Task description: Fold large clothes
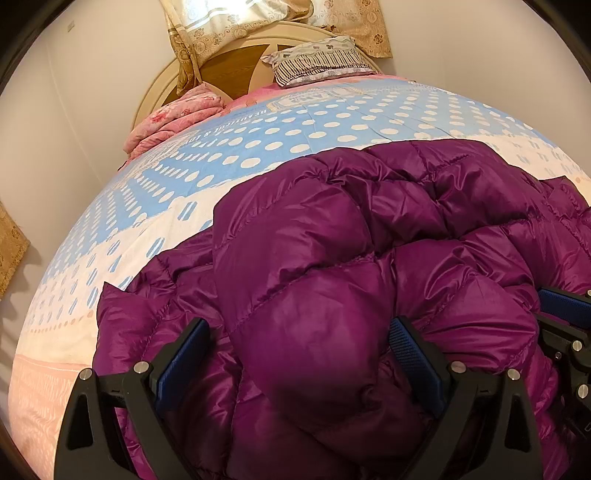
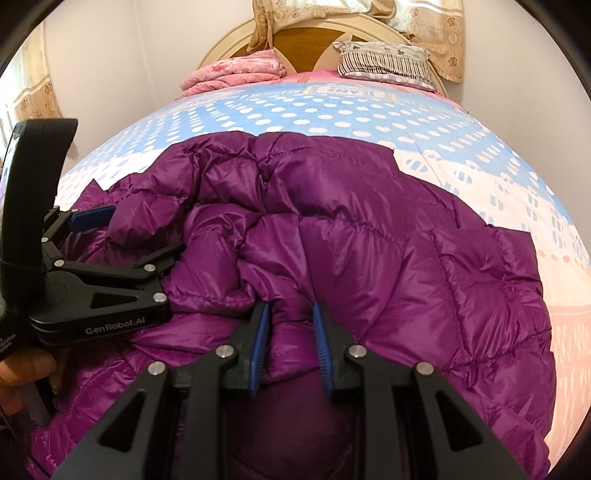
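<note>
Close to us, we hold one gripper in each hand, and both point down at a big purple puffy jacket [image 1: 369, 236] on the bed.

Our left gripper [image 1: 299, 354] has its blue pads far apart. A fat fold of the jacket bulges up between them. The fold lies against the pads, but we cannot tell if they squeeze it. In the right view we see this gripper from the side, and a hand [image 2: 22, 373] holds its black handle at the left edge.

Our right gripper [image 2: 291, 343] has its two blue pads close together. A bunch of purple cloth sits tight between them, so this gripper is clamped on the jacket. The two grippers are near each other, side by side.

The jacket is crumpled and shiny, with puffy squares sewn into it. It lies in a heap on the near part of the bed and covers much of it.

Under the jacket is a bed cover [image 1: 295, 125] with blue parts, white dots and a pale pink edge.

Far away, at the head of the bed, a pink folded blanket [image 2: 236, 74] sits on the left. A striped pillow [image 2: 384, 62] sits on the right. Behind them is a round headboard [image 2: 295, 37] in cream and brown. Gold flowery curtains [image 1: 258, 22] hang over it, by the white wall.
</note>
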`<state>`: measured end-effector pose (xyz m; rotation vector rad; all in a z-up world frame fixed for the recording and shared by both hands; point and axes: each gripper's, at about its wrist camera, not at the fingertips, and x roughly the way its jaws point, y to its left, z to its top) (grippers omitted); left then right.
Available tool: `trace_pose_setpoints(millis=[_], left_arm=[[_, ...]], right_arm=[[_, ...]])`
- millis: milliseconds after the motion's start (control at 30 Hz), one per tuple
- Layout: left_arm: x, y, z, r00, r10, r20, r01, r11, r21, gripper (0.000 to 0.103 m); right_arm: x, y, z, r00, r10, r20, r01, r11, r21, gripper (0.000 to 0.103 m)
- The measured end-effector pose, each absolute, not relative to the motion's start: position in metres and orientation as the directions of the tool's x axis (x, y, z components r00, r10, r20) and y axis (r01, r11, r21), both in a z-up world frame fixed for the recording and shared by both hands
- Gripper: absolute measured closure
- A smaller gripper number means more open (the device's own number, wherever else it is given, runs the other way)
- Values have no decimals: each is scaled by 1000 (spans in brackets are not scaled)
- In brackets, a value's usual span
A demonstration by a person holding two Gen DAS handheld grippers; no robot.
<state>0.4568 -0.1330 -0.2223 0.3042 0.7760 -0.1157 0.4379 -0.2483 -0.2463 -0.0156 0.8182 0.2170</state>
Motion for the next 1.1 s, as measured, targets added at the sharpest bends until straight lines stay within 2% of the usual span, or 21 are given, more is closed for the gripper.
trace_pose_setpoints(millis=[467,500,567,600,667,900,1100], left_arm=[[460,-133,-222,705,16,-709,212,949,232,4],[460,-130,-220,695,13,-718,212,952,222,4],[459,-123,-213,671,28,-741,202,955,219,4],[454,-117,-206,669,29,-743,193,958,211,4],[439,-103,-189,680,1,-733,188,966,175,4],[350,-60,-144,749,-69,-659,207,969,133,4],[271,-37,-150,747,-90,-658,221,968,119,4]], right_arm=[[438,-240,-244,662,159,-732,-191,981,40,76],[437,-239,-243,664,154,-731,-190,981,33,74],[432,-237,-238,667,116,-736,-182,983,-10,62],[427,-238,-233,669,90,-738,-168,985,-33,47],[413,-244,-225,671,91,-736,-161,987,-24,28],[348,-270,-216,654,105,-749,-166,986,-8,22],[283,-294,-226,631,72,-773,-136,991,-19,18]])
